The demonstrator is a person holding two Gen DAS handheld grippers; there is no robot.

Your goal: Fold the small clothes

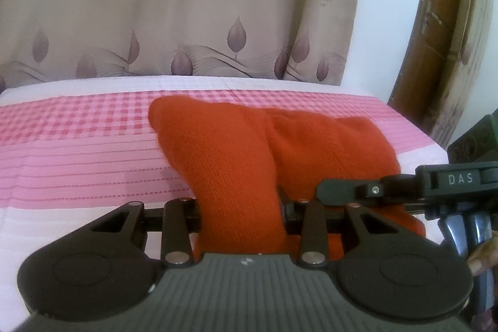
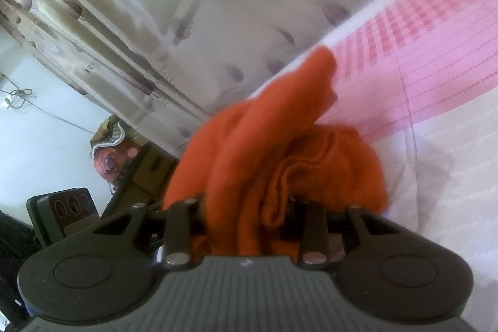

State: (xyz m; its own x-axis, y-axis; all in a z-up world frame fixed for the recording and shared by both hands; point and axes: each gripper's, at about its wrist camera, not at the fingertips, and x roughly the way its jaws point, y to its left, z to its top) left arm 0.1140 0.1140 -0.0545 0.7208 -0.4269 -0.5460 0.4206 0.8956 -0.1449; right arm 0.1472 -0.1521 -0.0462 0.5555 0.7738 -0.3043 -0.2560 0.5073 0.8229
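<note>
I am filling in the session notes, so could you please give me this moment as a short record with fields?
garment: orange knitted garment, bunched and partly lifted
surface: bed with pink checked and striped sheet
left hand-held gripper: closed on a fold of the garment
right hand-held gripper: closed on bunched layers of the same garment
gripper positions: side by side; the right one shows at the right edge of the left wrist view
background: leaf-print curtain behind the bed
fold state: not yet flat or squared
</note>
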